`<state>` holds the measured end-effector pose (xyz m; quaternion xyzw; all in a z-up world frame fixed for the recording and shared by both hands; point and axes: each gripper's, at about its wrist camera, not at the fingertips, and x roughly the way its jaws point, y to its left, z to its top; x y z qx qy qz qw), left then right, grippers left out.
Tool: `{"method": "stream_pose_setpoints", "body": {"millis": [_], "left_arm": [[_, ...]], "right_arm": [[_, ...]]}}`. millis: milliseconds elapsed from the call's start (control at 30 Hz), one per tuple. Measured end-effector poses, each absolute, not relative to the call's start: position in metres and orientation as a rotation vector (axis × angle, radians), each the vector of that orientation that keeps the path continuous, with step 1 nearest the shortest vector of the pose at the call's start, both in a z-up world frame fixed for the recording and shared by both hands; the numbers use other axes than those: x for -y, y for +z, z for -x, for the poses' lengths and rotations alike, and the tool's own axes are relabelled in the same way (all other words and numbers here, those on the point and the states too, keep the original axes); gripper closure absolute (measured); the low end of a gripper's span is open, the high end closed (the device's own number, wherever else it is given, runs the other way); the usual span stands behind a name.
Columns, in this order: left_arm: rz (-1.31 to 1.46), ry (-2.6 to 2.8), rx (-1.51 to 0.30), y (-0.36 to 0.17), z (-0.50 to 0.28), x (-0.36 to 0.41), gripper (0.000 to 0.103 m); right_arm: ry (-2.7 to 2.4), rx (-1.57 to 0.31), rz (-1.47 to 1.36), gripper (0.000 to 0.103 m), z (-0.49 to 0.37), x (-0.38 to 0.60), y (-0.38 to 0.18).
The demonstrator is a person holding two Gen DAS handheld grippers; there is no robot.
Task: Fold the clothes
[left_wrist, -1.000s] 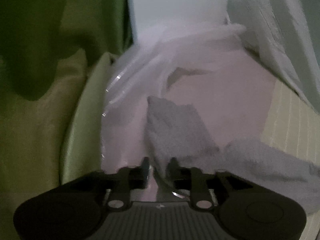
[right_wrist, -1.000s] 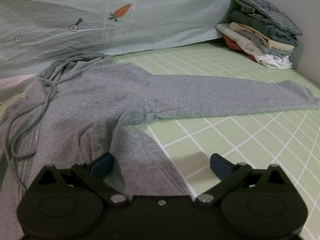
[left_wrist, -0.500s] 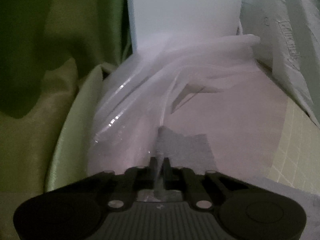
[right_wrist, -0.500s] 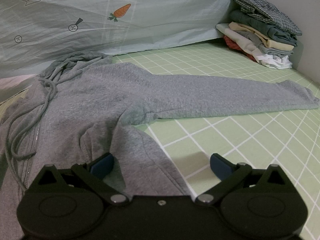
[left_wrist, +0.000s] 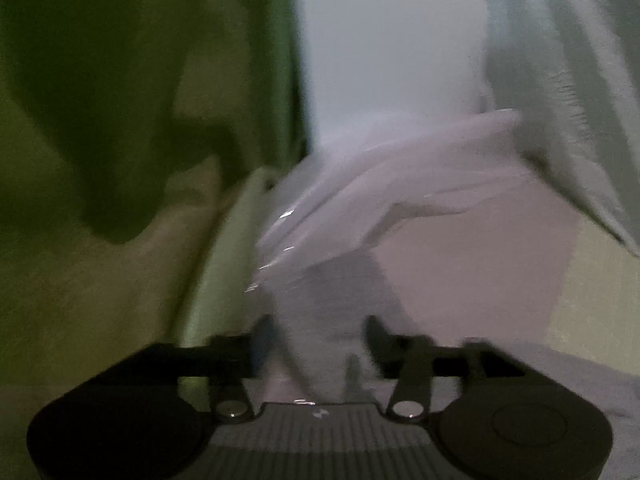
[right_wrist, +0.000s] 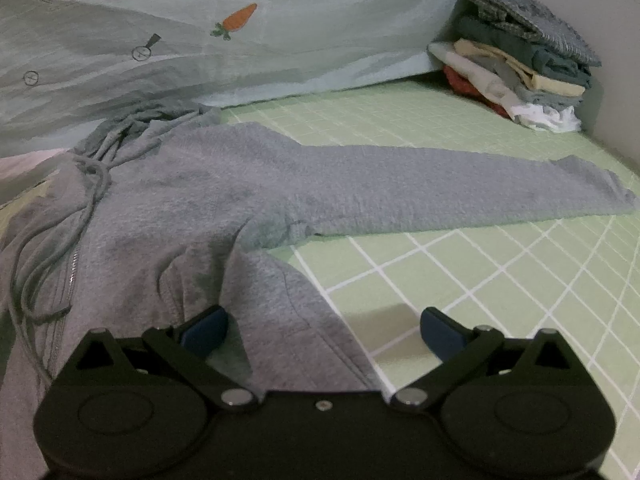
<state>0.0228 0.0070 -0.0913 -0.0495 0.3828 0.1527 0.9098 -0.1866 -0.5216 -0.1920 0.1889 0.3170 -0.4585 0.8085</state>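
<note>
Lying flat across frame centre, grey zip hoodie (right_wrist: pixel 224 200) spreads beneath right gripper (right_wrist: pixel 322 330), jaws spread; left gripper (left_wrist: pixel 318 340) blurred, jaws apart.

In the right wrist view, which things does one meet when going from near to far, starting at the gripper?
Right hand-held gripper → grey hoodie lying flat on the green checked sheet → pale blue pillowcase with a carrot; the stack of folded clothes stands far right.
</note>
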Motion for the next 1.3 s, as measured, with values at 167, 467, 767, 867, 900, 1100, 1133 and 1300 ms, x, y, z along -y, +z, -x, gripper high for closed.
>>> {"method": "stream_pose_setpoints", "body": {"millis": [167,467,767,867,900,1100,1133,1300], "left_arm": [[0.007,0.17,-0.745,-0.08,-0.022,0.039,0.022],[-0.081,-0.125,-0.812,-0.085,0.017,0.153,0.021],[-0.18,-0.18,-0.814,-0.09,0.101,0.249,0.02],[-0.185,-0.15,-0.827,-0.09,0.127,0.275,0.02],[-0.185,-0.14,-0.827,-0.089,0.137,0.284,0.02],[-0.181,-0.119,-0.827,-0.085,0.18,0.338,0.018],[-0.175,-0.115,-0.835,-0.086,0.186,0.346,0.018],[-0.187,-0.119,-0.856,-0.09,0.205,0.384,0.017]], "right_arm": [[-0.948,-0.752,-0.458,0.0,0.184,0.535,-0.185],[-0.926,-0.693,-0.406,0.0,0.197,0.564,-0.162],[-1.029,-0.788,-0.318,0.0,0.232,0.678,-0.168],[-1.065,-0.802,-0.307,0.0,0.252,0.718,-0.17],[-1.081,-0.806,-0.292,0.0,0.261,0.732,-0.171],[-1.186,-0.831,-0.266,0.0,0.329,0.811,-0.18],[-1.202,-0.832,-0.257,0.0,0.341,0.821,-0.18],[-1.22,-0.802,-0.277,0.0,0.392,0.86,-0.187]]}}
